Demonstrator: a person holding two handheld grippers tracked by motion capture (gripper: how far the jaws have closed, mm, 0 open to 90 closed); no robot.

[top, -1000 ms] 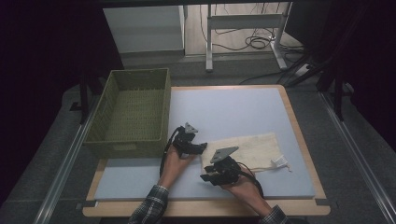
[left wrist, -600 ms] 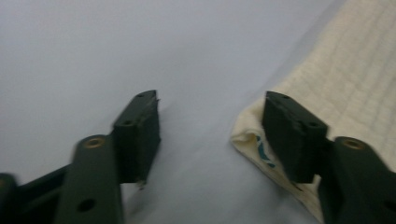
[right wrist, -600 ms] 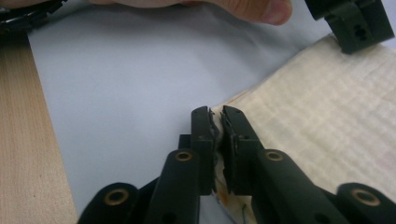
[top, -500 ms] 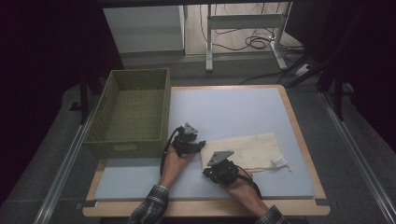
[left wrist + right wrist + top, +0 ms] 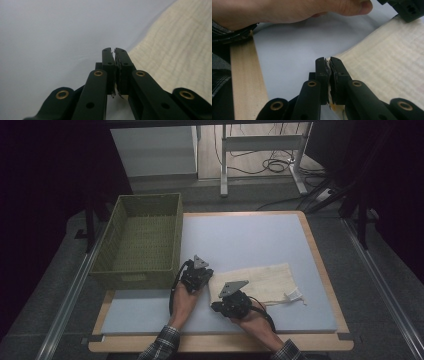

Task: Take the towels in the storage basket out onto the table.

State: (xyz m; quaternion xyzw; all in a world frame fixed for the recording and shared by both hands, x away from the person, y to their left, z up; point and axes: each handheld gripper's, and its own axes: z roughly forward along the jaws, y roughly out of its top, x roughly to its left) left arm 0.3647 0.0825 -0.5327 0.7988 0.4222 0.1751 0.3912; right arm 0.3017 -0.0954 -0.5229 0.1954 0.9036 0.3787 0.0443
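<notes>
Cream drawstring bag (image 5: 260,281) lying flat on the grey-blue mat (image 5: 250,240), toward the near right part of it, white cord ends (image 5: 294,296) trailing off its right end. Left gripper (image 5: 196,276) resting at the bag's far-left corner, right gripper (image 5: 231,303) at its near-left corner — both held low against the mat. In the left gripper view, left gripper (image 5: 114,53) with jaws pressed together, a thin sliver of something pale caught between the pads; bag cloth (image 5: 180,55) just beside the tips, whether pinched or not hard to tell. In the right gripper view, right gripper (image 5: 327,62) clamped on the bag's edge (image 5: 387,67), cream fabric visible between the pads — the other hand (image 5: 294,10) and the table's wooden border (image 5: 247,82) beyond. Green woven basket (image 5: 140,240) standing at the mat's left side, well apart from the bag.
</notes>
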